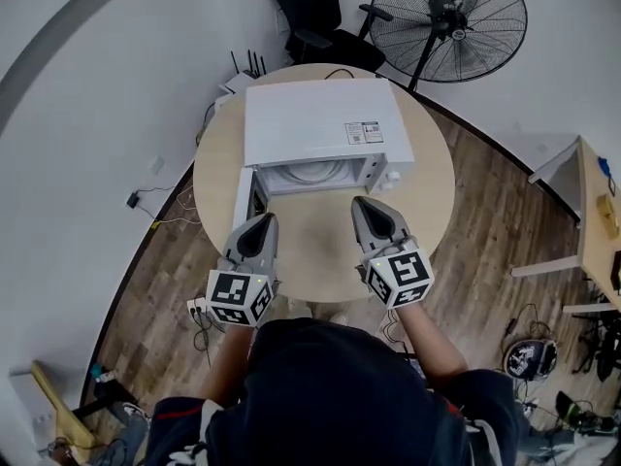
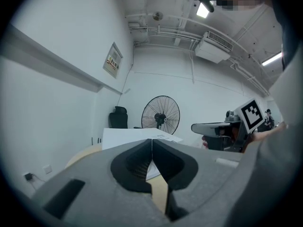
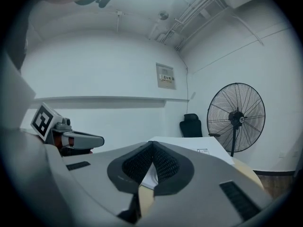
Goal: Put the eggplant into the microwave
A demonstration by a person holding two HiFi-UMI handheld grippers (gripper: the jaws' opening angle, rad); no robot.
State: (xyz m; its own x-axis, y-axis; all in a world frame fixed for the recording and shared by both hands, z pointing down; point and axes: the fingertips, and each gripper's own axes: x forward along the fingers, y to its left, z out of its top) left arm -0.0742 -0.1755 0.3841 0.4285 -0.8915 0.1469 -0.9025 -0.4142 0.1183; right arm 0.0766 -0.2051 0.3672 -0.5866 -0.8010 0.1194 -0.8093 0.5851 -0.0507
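Note:
A white microwave [image 1: 320, 124] stands on the round wooden table [image 1: 427, 212], its door [image 1: 245, 197] swung open to the left. Only a white turntable shows in its cavity [image 1: 315, 175]; I see no eggplant in any view. My left gripper [image 1: 264, 223] hovers in front of the open door, jaws shut and empty [image 2: 152, 141]. My right gripper [image 1: 364, 205] hangs level in front of the microwave's right half, also shut with nothing in it [image 3: 152, 144]. Each gripper view looks over the microwave's top [image 2: 128, 137] [image 3: 189, 143].
A large standing fan [image 1: 448, 22] and a black office chair [image 1: 310, 13] are behind the table. Cables and a power strip [image 1: 199, 311] lie on the wooden floor at the left. A desk corner [image 1: 582, 212] is at the right.

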